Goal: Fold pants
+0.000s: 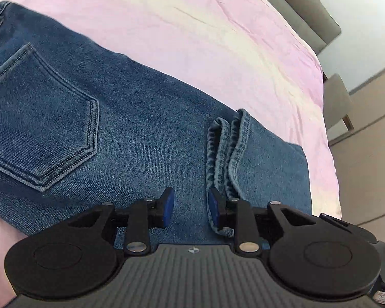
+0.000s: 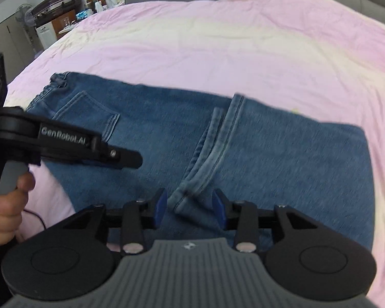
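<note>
Tongs first: your left tongs [image 1: 191, 205] are standing narrowly apart over the jeans [image 1: 115, 118], gripping nothing, hems [image 1: 228, 154] just beside one pad. Your right tongs [image 2: 190, 206] are gaping wider, hem corner lying between them unpinched. Jeans are lying folded on the pink bed [image 2: 218, 38].

The pants [image 1: 146, 118] are made of matt blue denim, faded at the stitched hems. The bed sheet [image 1: 218, 25] is seen as soft, creased pink cloth. The left gripper [image 1: 191, 205] is made of matt black plastic, with shiny metal rivets.
</note>
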### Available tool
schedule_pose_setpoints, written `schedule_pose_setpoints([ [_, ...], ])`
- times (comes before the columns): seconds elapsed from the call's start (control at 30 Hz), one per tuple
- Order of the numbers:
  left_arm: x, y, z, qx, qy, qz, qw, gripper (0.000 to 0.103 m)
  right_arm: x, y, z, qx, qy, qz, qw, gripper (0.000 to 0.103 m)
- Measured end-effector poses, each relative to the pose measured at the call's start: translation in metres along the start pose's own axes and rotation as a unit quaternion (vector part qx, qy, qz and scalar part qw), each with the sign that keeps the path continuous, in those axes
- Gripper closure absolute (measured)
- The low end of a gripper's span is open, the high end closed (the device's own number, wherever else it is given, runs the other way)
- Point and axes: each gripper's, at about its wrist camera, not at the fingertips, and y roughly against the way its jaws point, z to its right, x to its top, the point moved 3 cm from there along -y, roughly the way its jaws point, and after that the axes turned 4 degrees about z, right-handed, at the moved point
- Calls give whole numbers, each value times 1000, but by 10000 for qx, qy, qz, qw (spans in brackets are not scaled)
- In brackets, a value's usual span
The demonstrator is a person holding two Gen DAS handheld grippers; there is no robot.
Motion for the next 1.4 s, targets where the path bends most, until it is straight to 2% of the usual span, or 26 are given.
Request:
schedule_pose_setpoints([
  [0.17,0,-5,3,153,-82,31,9998,71,4,-37,8,-154,-435,-322,9984,68],
  [0.23,-1,-8,3,131,-60,-21,9999,71,-3,-45,12,-81,-662,-404,9970,74],
  [0.3,-2,-9,6,99,-78,-56,9999,70,-7,-45,15,80,-826,-376,9958,85],
  [0.4,-3,-8,11,34,-123,-71,9999,70,-6,-37,19,220,-944,-304,9948,91],
  [0.6,-2,6,12,-315,134,69,9994,70,7,7,18,618,-1122,121,9917,91],
  [0.7,-1,10,15,-456,227,120,9986,65,6,19,12,722,-1038,133,9919,91],
  [0.83,-2,4,23,-558,262,54,9981,60,-10,5,9,743,-1100,-65,9911,91],
  [0.93,-4,-5,26,-608,314,-44,9976,53,-27,-20,9,681,-1148,-278,9907,90],
  [1.07,-6,-22,26,-470,405,-223,9978,49,-37,-32,12,774,-1231,-299,9889,90],
  [1.13,-7,-28,25,-427,454,-292,9976,49,-33,-28,12,814,-1139,-284,9897,86],
  [1.2,-7,-29,24,-468,459,-282,9975,47,-29,-24,11,944,-1097,-250,9891,70],
  [1.27,-6,-28,21,-547,502,-231,9970,43,-24,-16,12,1006,-1059,-148,9892,64],
  [1.4,0,-29,15,-746,806,-204,9937,39,-17,10,31,642,-882,382,9933,58],
])
